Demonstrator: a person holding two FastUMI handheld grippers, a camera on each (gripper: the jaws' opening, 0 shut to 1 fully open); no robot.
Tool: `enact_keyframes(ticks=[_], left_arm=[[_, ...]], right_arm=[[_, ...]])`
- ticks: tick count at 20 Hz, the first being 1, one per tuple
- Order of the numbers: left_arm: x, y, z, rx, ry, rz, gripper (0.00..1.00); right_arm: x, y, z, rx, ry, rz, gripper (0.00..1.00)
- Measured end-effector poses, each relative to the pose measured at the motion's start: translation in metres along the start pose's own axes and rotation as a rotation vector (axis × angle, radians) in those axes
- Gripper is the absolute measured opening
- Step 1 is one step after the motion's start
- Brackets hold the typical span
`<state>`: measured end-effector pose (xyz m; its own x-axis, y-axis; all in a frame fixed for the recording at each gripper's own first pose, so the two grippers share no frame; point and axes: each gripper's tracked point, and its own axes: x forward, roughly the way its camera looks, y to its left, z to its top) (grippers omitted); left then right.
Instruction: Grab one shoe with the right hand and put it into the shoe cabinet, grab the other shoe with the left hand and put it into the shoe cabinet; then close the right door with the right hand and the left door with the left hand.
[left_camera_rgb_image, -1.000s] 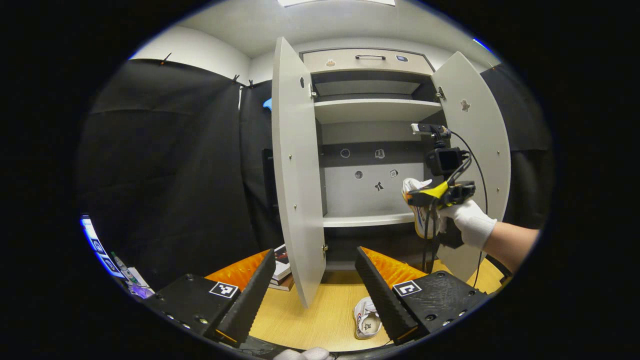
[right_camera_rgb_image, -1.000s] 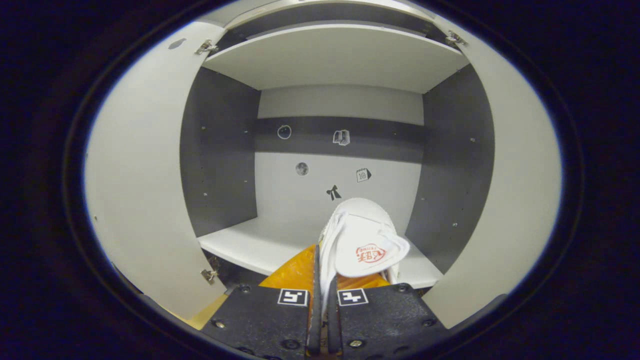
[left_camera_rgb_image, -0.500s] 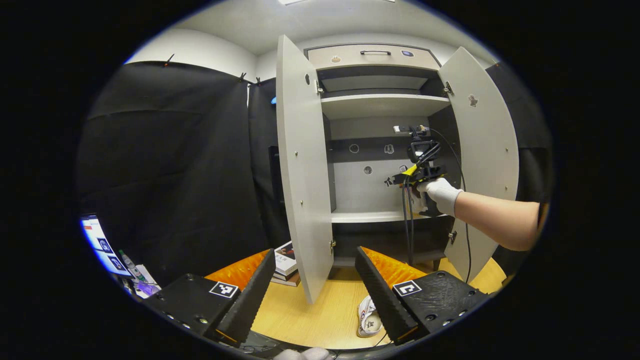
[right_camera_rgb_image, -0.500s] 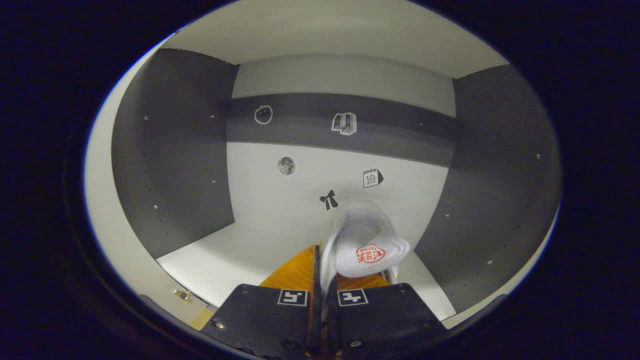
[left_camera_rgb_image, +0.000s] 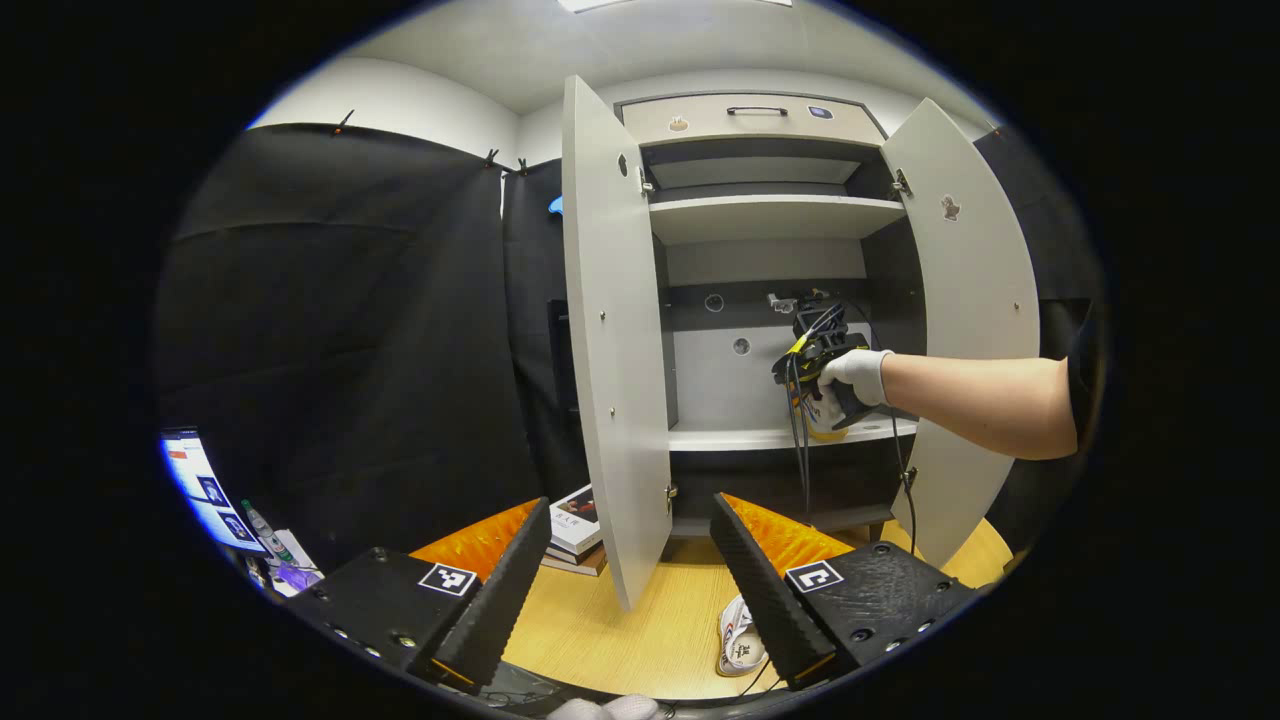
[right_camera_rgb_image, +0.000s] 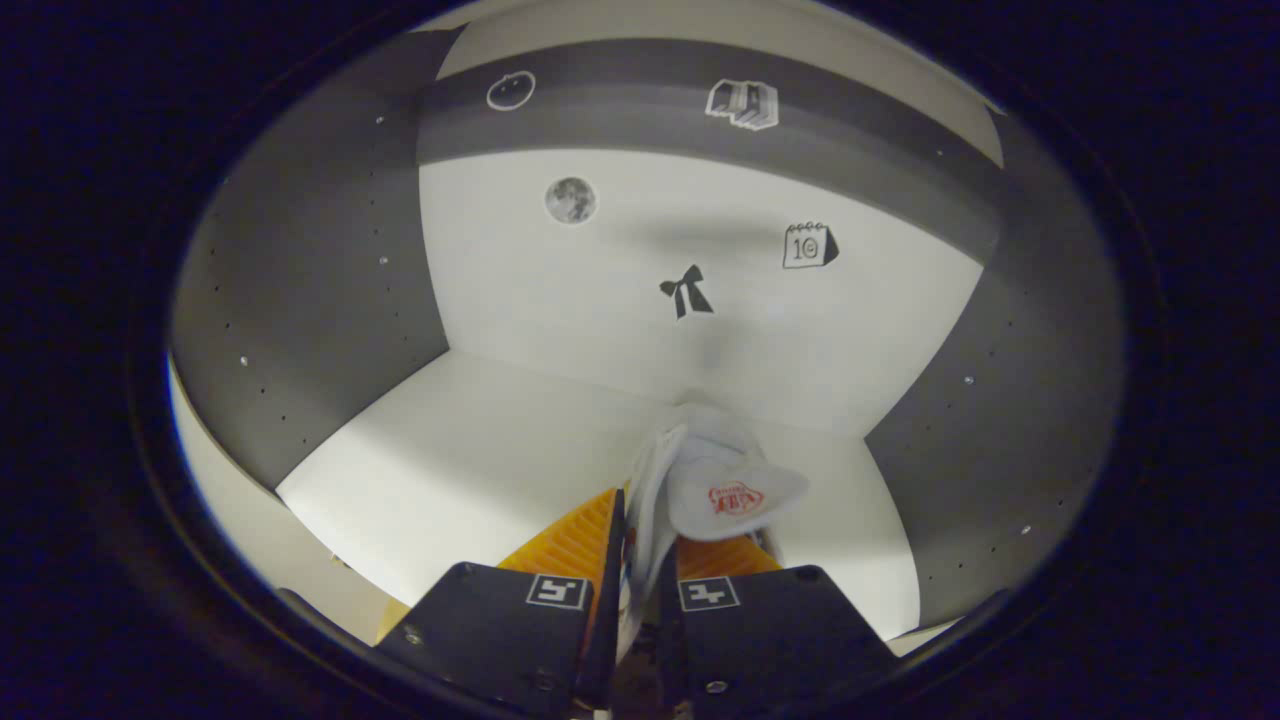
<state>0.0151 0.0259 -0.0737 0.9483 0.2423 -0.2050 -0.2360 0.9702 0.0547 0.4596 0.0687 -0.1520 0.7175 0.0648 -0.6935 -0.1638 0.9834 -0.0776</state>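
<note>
In the right gripper view my right gripper (right_camera_rgb_image: 640, 520) is shut on a white shoe (right_camera_rgb_image: 715, 480), both fingers pressed on its side wall, with the shoe low over the cabinet's middle shelf (right_camera_rgb_image: 480, 440). The left gripper view shows that gripper (left_camera_rgb_image: 815, 385) and a gloved hand (left_camera_rgb_image: 855, 368) reaching inside the open shoe cabinet (left_camera_rgb_image: 765, 215). My left gripper (left_camera_rgb_image: 625, 570) stands open and holds nothing, above the wooden floor. A second white shoe (left_camera_rgb_image: 742, 640) lies on the floor just left of its right finger. The left door (left_camera_rgb_image: 605, 330) and the right door (left_camera_rgb_image: 965, 300) both stand open.
A stack of books (left_camera_rgb_image: 575, 525) lies on the floor by the foot of the left door. Black cloth (left_camera_rgb_image: 350, 330) hangs to the left of the cabinet, with small clutter (left_camera_rgb_image: 250, 525) at its base. A drawer (left_camera_rgb_image: 755, 115) tops the cabinet.
The right gripper has gone deeper into the cabinet and dropped lower, bringing the shoe down close to the middle shelf. The left gripper has barely moved.
</note>
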Motion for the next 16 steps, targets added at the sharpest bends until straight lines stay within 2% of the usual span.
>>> enact_keyframes(ticks=[1,2,3,4,6,7,9,10,11,14,15,16], left_arm=[[0.000,0.002,0.000,-0.001,-0.001,0.000,0.96],[0.000,0.003,-0.001,-0.002,0.000,0.001,0.96],[-0.001,0.004,-0.002,-0.003,0.000,-0.001,0.96],[-0.002,0.006,-0.001,-0.001,-0.003,-0.001,0.96],[-0.002,0.010,-0.001,0.004,-0.008,0.000,0.96],[-0.002,0.013,0.000,0.005,-0.013,0.001,0.96],[-0.004,0.016,0.001,0.000,-0.021,-0.003,0.96],[-0.005,0.016,0.002,-0.007,-0.023,-0.009,0.96],[-0.004,0.015,0.001,-0.012,-0.026,-0.017,0.96],[-0.003,0.016,0.001,-0.001,-0.033,-0.036,0.96],[-0.002,0.015,0.000,-0.001,-0.035,-0.047,0.96],[-0.002,0.013,0.000,-0.001,-0.040,-0.059,0.96]], right_arm=[[-0.001,0.003,0.000,0.008,0.000,0.013,0.21],[-0.003,0.001,0.000,0.013,-0.005,0.000,0.38],[-0.006,0.003,0.001,0.022,-0.014,0.005,0.44],[-0.009,0.001,0.001,0.032,-0.014,0.002,0.43],[-0.016,0.000,0.004,0.068,-0.047,-0.001,0.53],[-0.022,-0.003,0.004,0.077,-0.056,-0.006,0.61],[-0.040,-0.003,0.005,0.091,-0.095,-0.004,0.61],[-0.047,-0.006,0.008,0.089,-0.128,-0.016,0.55],[-0.063,-0.011,0.008,0.084,-0.172,-0.027,0.60],[-0.111,-0.022,0.018,0.092,-0.344,-0.055,0.62],[-0.133,-0.025,0.016,0.098,-0.402,-0.059,0.72],[-0.159,-0.029,0.013,0.094,-0.453,-0.066,0.86]])
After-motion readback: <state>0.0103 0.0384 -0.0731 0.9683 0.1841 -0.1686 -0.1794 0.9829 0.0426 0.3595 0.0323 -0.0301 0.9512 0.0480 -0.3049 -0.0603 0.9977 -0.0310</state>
